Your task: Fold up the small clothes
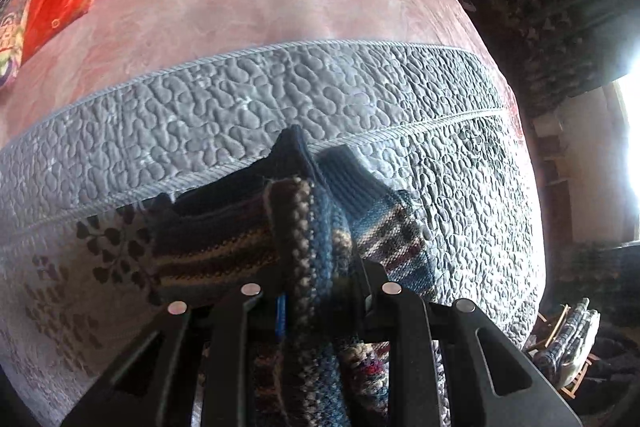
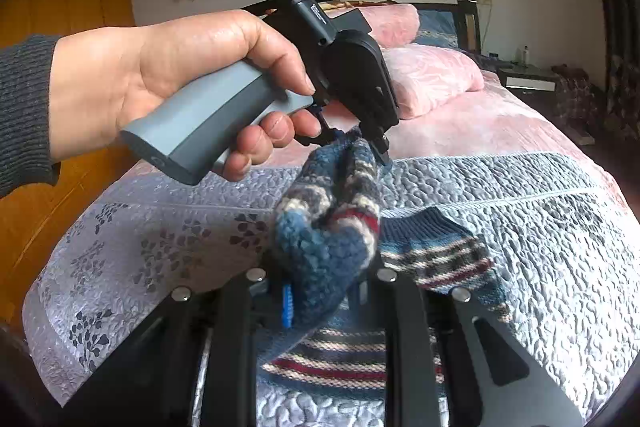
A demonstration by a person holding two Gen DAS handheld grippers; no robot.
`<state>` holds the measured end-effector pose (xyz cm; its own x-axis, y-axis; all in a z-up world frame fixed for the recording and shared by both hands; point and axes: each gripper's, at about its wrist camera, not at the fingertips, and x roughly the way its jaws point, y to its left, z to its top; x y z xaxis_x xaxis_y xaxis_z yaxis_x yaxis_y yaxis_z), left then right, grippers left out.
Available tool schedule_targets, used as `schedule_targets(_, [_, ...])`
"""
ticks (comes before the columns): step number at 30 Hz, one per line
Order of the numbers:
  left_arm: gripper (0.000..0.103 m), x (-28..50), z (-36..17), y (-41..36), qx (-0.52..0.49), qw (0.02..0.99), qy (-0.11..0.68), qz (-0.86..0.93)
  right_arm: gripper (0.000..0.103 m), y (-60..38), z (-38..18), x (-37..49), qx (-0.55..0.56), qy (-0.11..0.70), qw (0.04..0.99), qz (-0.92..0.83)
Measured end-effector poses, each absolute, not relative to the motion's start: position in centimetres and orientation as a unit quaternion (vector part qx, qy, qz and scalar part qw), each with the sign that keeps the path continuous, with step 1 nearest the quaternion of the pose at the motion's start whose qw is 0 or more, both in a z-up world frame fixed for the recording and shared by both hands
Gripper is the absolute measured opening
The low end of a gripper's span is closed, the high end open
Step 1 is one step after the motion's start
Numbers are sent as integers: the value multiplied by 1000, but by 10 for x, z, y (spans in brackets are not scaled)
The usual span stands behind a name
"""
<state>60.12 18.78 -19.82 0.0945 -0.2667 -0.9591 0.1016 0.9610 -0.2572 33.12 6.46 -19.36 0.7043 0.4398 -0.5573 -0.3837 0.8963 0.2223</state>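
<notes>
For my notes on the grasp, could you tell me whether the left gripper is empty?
No, the left gripper is shut on the striped knit sock, lifting one end above the quilt.

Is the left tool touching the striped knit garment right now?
Touching. The right wrist view shows the left tool pinching a bunched fold of the striped knit garment, lifted off the quilt; the left wrist view shows knit between its fingers.

Under my fingers is a bed point(image 2: 500, 131) covered in pink plush, a grey quilted coverlet point(image 1: 280, 99) spread across its near end. A striped knit garment point(image 2: 436, 251) rests on the coverlet; pink pillows point(image 2: 432, 75) sit by the headboard.
</notes>
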Motion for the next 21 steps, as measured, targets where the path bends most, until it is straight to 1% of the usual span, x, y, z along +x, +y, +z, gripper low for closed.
schedule_targets(10, [24,605,-218,153,-47,744,657,-111,17,31,-212,338,62,328,920,206])
schedule_targets(21, [24,602,-248,112,-13,766,639,-75,15,-18,-255,341,115,366,900,206])
